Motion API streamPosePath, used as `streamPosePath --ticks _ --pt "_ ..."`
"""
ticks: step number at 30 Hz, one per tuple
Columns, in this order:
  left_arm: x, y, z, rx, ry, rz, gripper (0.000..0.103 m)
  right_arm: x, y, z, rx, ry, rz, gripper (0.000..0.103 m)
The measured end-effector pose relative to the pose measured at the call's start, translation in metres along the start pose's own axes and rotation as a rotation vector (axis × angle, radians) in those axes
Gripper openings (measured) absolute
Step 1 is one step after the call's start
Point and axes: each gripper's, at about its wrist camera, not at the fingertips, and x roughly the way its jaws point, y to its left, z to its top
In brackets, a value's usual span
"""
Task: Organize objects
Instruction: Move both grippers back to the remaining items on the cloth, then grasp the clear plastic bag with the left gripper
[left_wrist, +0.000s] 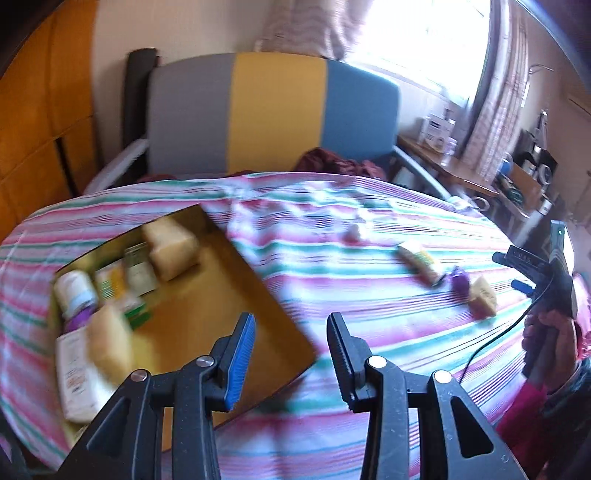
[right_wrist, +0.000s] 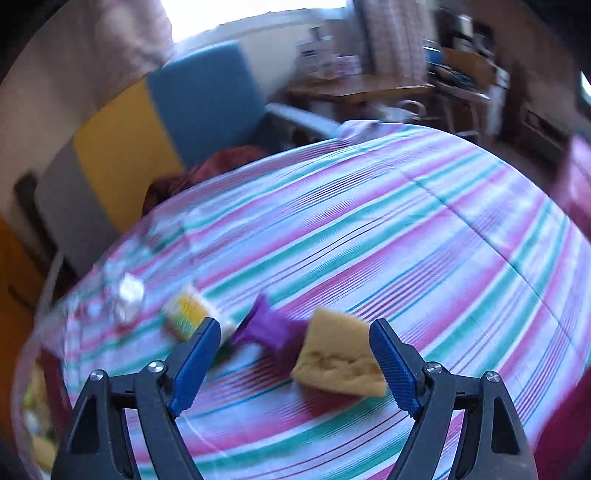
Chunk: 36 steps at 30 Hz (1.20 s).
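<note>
A gold tray (left_wrist: 221, 295) lies on the striped cloth and holds yellow sponges, small boxes and a bottle at its left end. My left gripper (left_wrist: 290, 328) is open and empty above the tray's right corner. On the cloth to the right lie a yellow sponge (left_wrist: 482, 295) (right_wrist: 340, 358), a purple object (left_wrist: 460, 280) (right_wrist: 273, 328), a small yellow box (left_wrist: 419, 262) (right_wrist: 188, 314) and a crumpled white scrap (right_wrist: 129, 295). My right gripper (right_wrist: 291, 339) is open and empty, its jaws standing wide around the sponge and purple object; it also shows at the right edge of the left wrist view (left_wrist: 524, 273).
The striped cloth (right_wrist: 406, 240) covers a rounded surface. A grey, yellow and blue chair (left_wrist: 273, 110) stands behind it with dark red fabric (left_wrist: 340, 162) on the seat. A cluttered wooden desk (left_wrist: 454, 166) is at the far right by the window.
</note>
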Motion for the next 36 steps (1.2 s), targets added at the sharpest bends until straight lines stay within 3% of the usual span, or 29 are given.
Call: streamPosePath --ticks 4,8,14,20,27,36 --pt "0.036 -0.027 0.024 0.027 0.049 -0.023 0.045 -0.002 -0.026 0.007 0.131 -0.008 -0.011 0.084" --pt "0.073 -0.047 0.044 0.042 0.1 -0.047 0.059 0.002 -0.031 0.007 0.178 0.027 0.022 0.084" --pt "0.126 -0.063 0.073 0.02 0.167 -0.081 0.06 0.001 -0.029 0.003 0.192 0.05 0.078 0.084" --pt "0.169 -0.071 0.1 0.023 0.174 -0.088 0.06 0.012 -0.016 -0.006 0.151 0.117 0.125 0.084" --pt "0.217 -0.088 0.118 0.094 0.196 -0.079 0.06 0.017 0.001 -0.013 0.082 0.17 0.17 0.085" --pt "0.274 -0.122 0.128 0.172 0.224 -0.03 0.06 0.019 -0.001 -0.015 0.095 0.204 0.205 0.085"
